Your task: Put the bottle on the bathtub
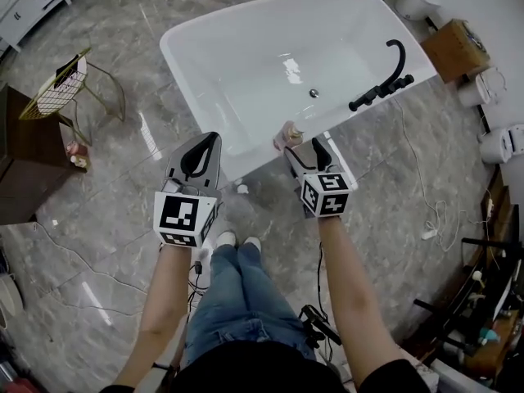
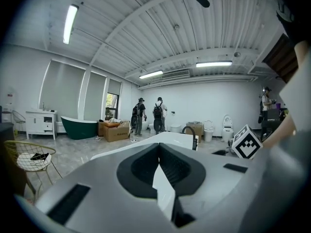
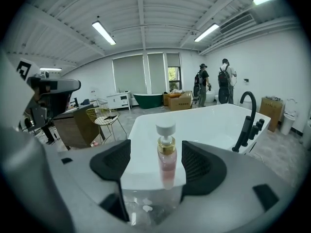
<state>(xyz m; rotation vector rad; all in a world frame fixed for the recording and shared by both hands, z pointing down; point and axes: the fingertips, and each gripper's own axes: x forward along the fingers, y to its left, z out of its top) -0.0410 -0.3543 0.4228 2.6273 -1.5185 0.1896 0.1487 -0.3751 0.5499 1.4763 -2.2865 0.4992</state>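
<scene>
Now, bottle (image 3: 167,164): stands upright on the near rim of the bathtub (image 1: 182,39), mid-frame in the right gripper view, between the pads but apparently touched by neither.
Right gripper (image 1: 314,149): jaws spread wide, holding nothing.
Left gripper (image 1: 208,142): jaws closed together, empty, left of centre in the head view.
Handling: judge it light, rigid, smooth-walled and tall, so slippery and easy to tip on that narrow rim.
Hold: if you take it, clamp the pink body low down, not the white pump (image 3: 165,128) or gold collar (image 3: 166,147).
</scene>
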